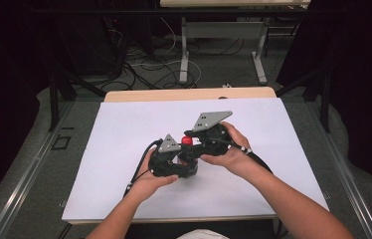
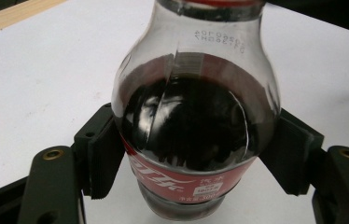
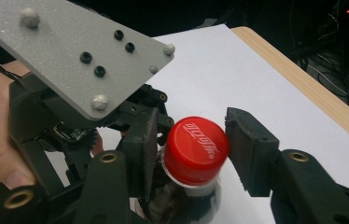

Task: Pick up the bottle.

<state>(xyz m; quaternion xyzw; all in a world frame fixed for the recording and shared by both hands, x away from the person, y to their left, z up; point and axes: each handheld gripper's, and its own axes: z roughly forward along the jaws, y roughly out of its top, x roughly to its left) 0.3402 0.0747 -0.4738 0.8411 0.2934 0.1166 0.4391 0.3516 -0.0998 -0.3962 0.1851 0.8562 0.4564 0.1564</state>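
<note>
A cola bottle (image 2: 196, 116) with dark drink and a red label stands upright on the white sheet. My left gripper (image 2: 196, 161) is shut on its body, and its ribbed pads (image 2: 101, 158) press both sides just above the label. In the high view this gripper (image 1: 185, 158) sits mid-table in the left hand. The red cap (image 3: 196, 149) lies between the jaws of my right gripper (image 3: 192, 142). One pad (image 3: 247, 149) touches the cap's edge, while the other stands a sliver off, so this gripper is open. From above, the right gripper (image 1: 190, 138) reaches the cap (image 1: 187, 141) from the right.
A white sheet (image 1: 124, 129) covers the table; its wooden far edge (image 1: 189, 93) shows behind. Both forearms come in from the bottom. Cables trail from each gripper. Beyond the table are desk legs and cables on the floor, with dark curtains at both sides.
</note>
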